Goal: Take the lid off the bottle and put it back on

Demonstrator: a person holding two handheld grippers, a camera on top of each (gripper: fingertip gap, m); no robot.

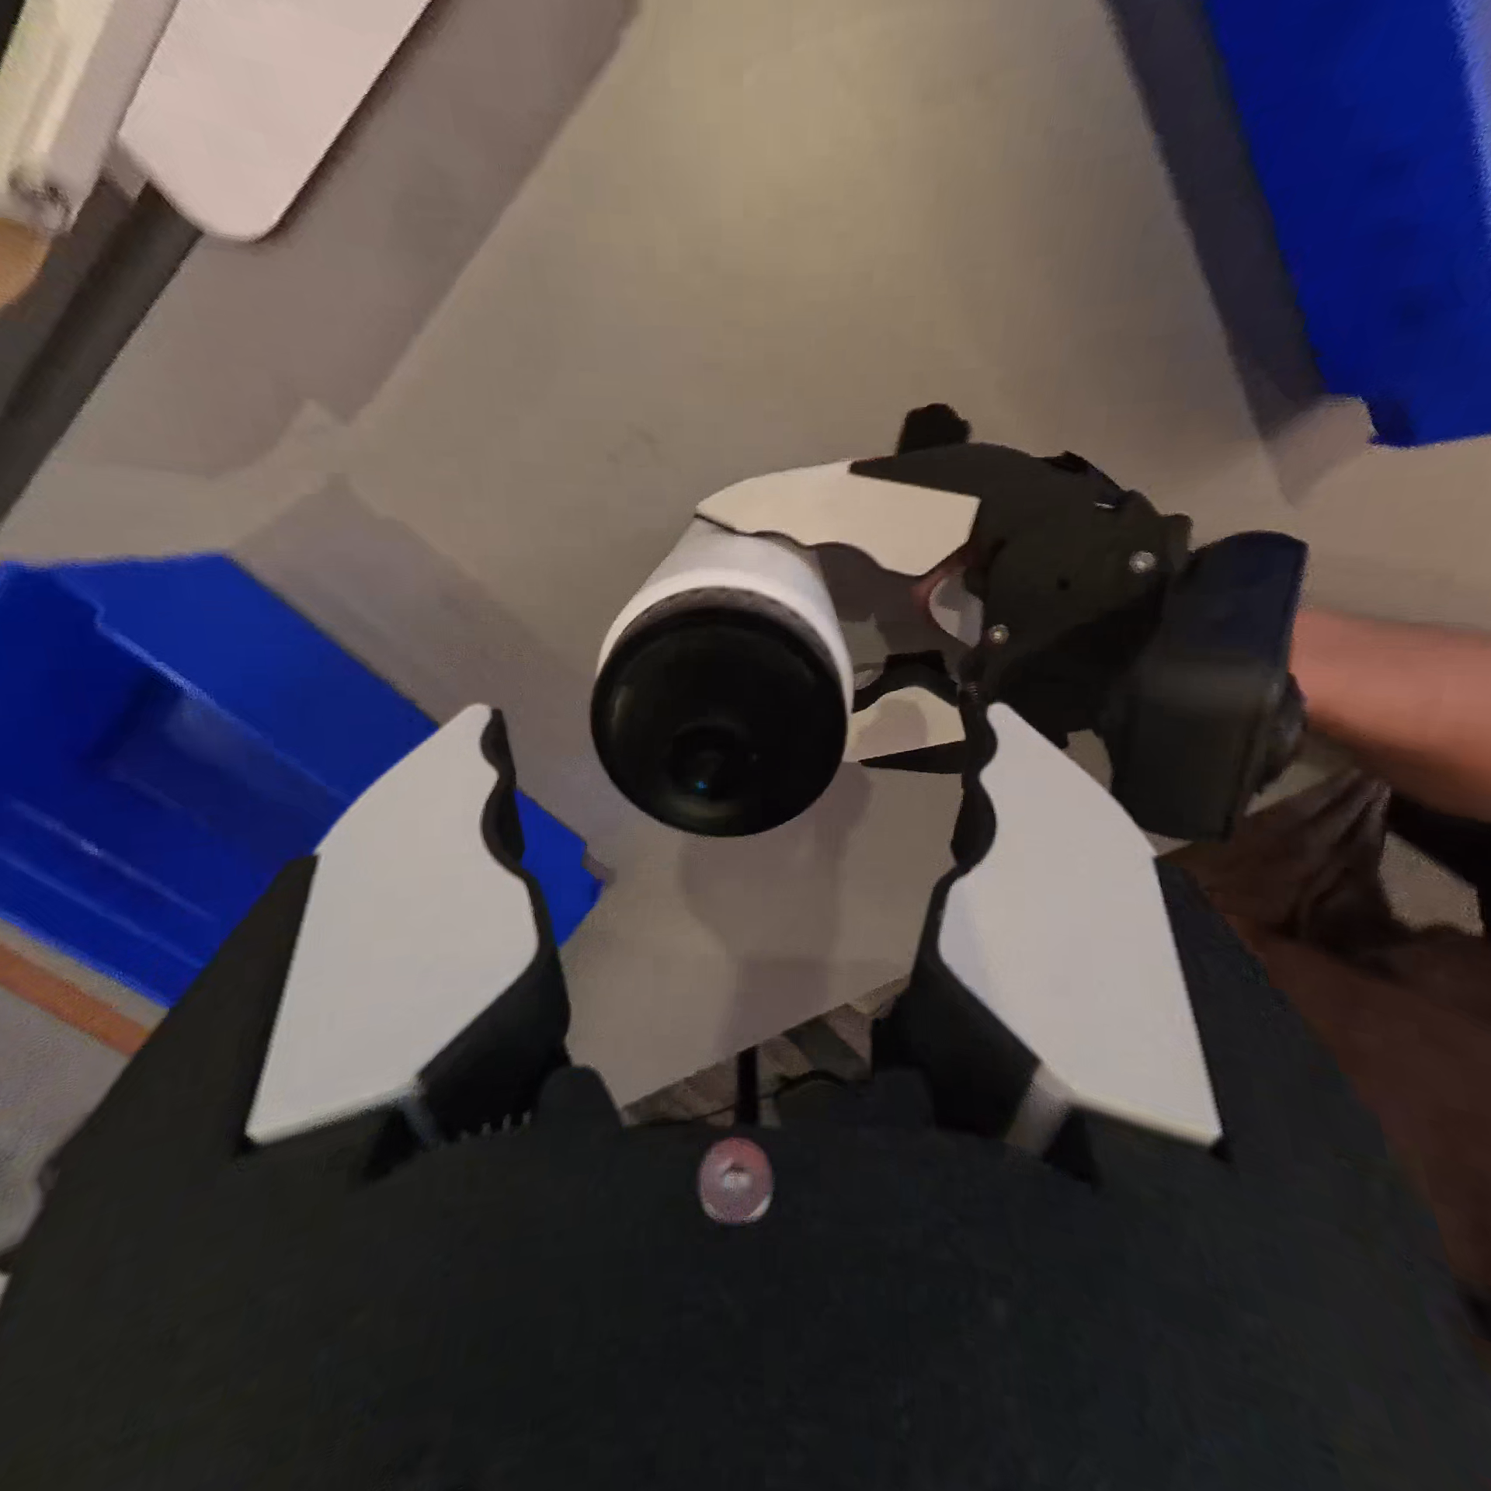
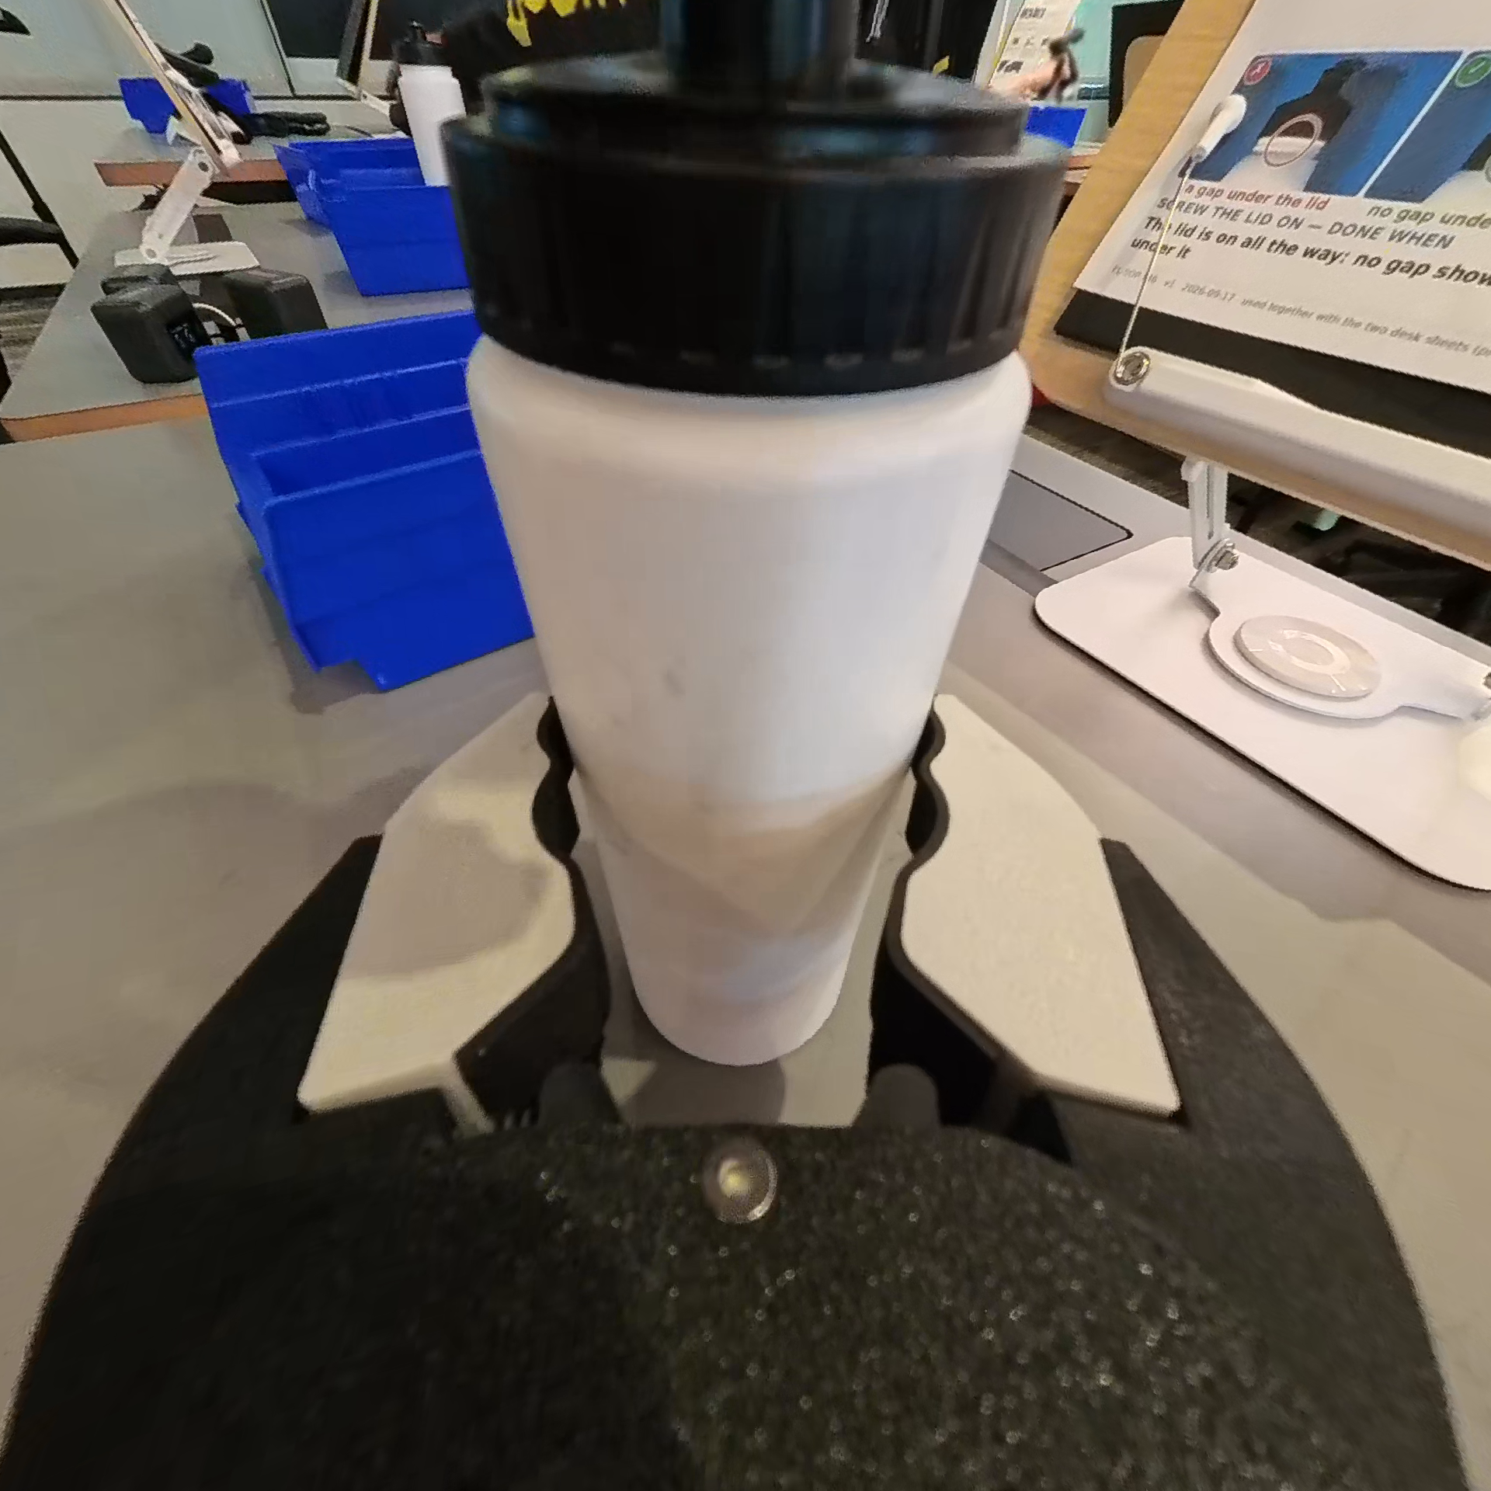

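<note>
A white bottle (image 2: 750,565) with a black ribbed lid (image 2: 750,242) seated on it stands upright between my right gripper's (image 2: 742,742) fingers. Both pads press on its lower body, so the right gripper is shut on the bottle just above the grey table (image 2: 161,766). The left wrist view looks down on the lid (image 1: 718,718) and the bottle (image 1: 742,573). My left gripper (image 1: 738,718) is wide open. Its fingertips (image 1: 476,726) stand on either side of the lid, with a clear gap on both sides. The right gripper (image 1: 807,621) also shows there, clamped on the bottle's body.
Blue bins stand left of the bottle (image 2: 363,500) and also show in the left wrist view (image 1: 161,766) (image 1: 1371,202). A white stand base (image 2: 1291,661) carrying an instruction sheet is at the right. A person's hand (image 1: 1388,670) holds the right gripper.
</note>
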